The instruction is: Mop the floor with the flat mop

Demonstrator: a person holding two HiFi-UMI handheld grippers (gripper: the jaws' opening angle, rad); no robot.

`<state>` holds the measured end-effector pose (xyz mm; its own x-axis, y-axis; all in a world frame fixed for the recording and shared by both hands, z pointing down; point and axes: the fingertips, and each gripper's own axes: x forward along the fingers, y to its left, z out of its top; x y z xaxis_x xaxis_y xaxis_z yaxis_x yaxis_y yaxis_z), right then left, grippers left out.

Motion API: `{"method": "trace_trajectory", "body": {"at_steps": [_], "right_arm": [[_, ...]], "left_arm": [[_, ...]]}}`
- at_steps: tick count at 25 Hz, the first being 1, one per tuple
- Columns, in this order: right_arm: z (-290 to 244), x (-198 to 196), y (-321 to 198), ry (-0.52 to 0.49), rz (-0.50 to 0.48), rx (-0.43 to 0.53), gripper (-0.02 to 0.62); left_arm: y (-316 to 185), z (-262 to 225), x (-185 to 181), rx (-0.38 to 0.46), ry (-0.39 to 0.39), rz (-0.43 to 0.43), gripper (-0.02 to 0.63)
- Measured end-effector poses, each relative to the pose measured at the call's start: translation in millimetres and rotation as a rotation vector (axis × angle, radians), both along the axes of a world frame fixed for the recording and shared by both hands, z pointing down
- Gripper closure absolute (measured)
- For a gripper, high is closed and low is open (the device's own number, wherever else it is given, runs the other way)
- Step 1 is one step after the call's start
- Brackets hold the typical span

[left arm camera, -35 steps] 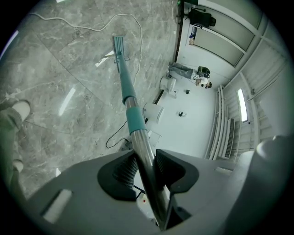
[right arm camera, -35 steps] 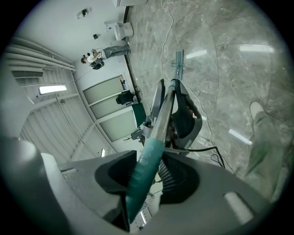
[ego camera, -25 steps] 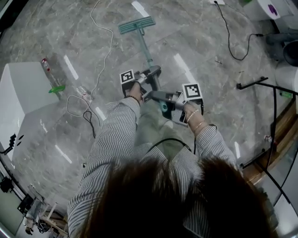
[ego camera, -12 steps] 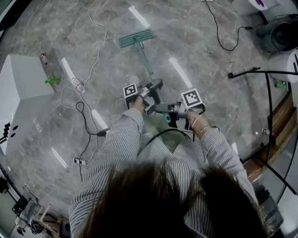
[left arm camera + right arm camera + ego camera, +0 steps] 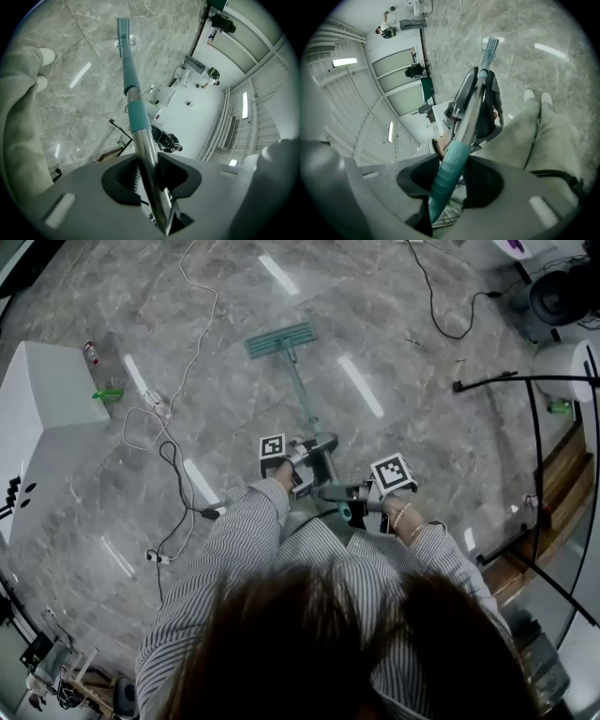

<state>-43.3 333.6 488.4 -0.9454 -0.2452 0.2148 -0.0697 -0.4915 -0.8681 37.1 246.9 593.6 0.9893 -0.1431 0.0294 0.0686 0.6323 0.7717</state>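
The left tool (image 5: pixel 149 174) is clamped shut on the steel part of the mop pole (image 5: pixel 133 93). The right tool (image 5: pixel 449 183) is clamped on the teal end grip (image 5: pixel 453 157). The mop head (image 5: pixel 279 340) lies flat on the floor (image 5: pixel 422 446), well out in front. Judgement: stroke evenly with the head flat and both clamps firm, steering clear of the loose cable (image 5: pixel 192 329) at left.

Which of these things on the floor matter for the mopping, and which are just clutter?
In use:
- mop with its handle
- left gripper and right gripper, both shut on the handle

Lying about:
- white cable
- black cable
- bottle
- white box
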Motion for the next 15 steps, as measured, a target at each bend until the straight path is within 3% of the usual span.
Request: {"method": "trace_trajectory", "body": {"at_steps": [3, 15], "right_arm": [[1, 1, 3, -0.007, 0.018, -0.014, 0.446], [5, 0, 11, -0.014, 0.027, -0.002, 0.446]], "left_arm": [[5, 3, 1, 0.008, 0.001, 0.041, 0.505], [12, 5, 0, 0.012, -0.003, 0.034, 0.505]]}}
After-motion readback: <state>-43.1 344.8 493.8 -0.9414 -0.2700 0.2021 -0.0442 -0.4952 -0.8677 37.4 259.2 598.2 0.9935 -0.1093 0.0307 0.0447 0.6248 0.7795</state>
